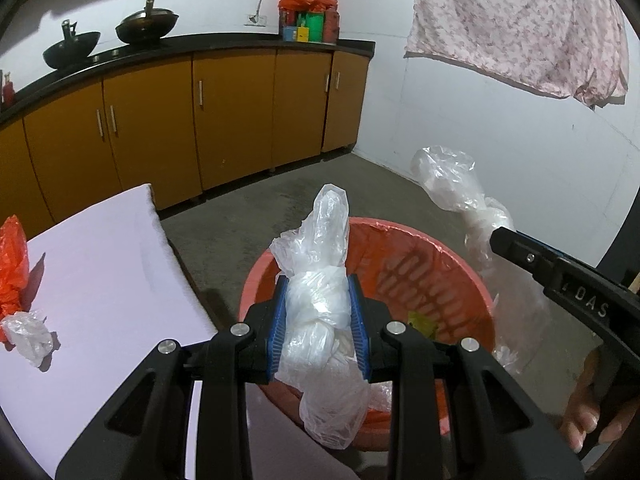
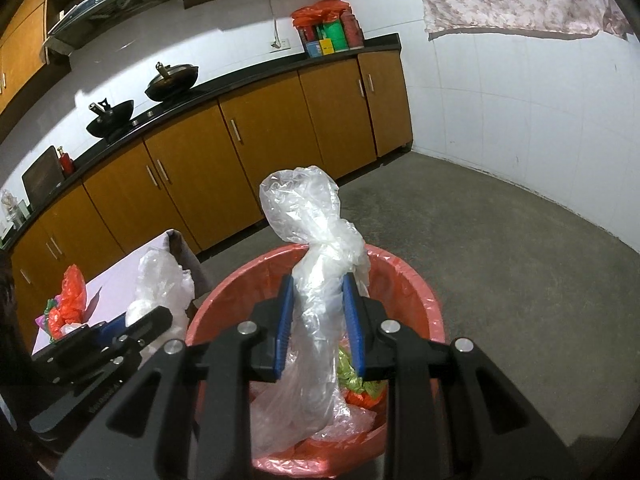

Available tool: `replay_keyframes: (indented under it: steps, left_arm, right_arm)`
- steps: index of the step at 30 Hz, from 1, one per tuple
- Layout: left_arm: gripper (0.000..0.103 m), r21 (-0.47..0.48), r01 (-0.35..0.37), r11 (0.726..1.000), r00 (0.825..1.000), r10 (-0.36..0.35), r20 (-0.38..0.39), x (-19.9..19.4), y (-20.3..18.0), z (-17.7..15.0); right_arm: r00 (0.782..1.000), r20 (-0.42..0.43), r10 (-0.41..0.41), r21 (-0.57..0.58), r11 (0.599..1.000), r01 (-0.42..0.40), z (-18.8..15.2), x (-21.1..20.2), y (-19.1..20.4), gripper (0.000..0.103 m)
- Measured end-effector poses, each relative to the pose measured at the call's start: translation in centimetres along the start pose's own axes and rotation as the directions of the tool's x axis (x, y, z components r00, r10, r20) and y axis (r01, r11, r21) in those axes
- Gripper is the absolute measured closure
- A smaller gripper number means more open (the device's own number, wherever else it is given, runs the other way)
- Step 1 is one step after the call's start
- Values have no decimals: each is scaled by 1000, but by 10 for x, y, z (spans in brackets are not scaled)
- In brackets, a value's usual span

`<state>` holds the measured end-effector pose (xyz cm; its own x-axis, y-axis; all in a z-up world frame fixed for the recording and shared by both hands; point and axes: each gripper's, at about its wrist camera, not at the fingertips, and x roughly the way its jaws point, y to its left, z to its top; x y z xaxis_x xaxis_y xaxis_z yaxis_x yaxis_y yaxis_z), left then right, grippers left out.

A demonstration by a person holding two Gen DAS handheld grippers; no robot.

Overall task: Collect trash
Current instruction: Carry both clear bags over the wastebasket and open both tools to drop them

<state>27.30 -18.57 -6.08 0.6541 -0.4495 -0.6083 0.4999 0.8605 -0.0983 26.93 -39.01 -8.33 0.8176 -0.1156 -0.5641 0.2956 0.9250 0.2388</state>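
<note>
My left gripper (image 1: 318, 300) is shut on a clear plastic bag (image 1: 320, 264) and holds it above the near rim of the red bin (image 1: 472, 276). My right gripper (image 2: 318, 292) is shut on a second clear plastic bag (image 2: 312, 224) over the same bin (image 2: 416, 284); this bag (image 1: 452, 184) and the right gripper's fingers (image 1: 520, 248) also show at the right of the left wrist view. The bin has a red liner and holds green and orange scraps (image 2: 360, 384). On the white table (image 1: 100, 264) lie an orange bag (image 1: 12, 264) and a small clear bag (image 1: 28, 332).
Orange cabinets (image 1: 224, 112) with a black counter run along the back wall, with two woks (image 1: 146, 24) and coloured containers (image 1: 308, 20) on top. A patterned cloth (image 1: 520, 24) hangs on the right wall. Grey concrete floor (image 2: 500, 232) surrounds the bin.
</note>
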Motion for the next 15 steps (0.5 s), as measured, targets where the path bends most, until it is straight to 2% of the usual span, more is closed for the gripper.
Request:
replay_keyframes:
  steps: [15]
  left_arm:
    - [74, 25, 11, 1000, 1000, -11, -12, 12, -12, 2]
  right_arm:
    - [1000, 1, 1, 12, 1000, -1, 2, 7, 0, 78]
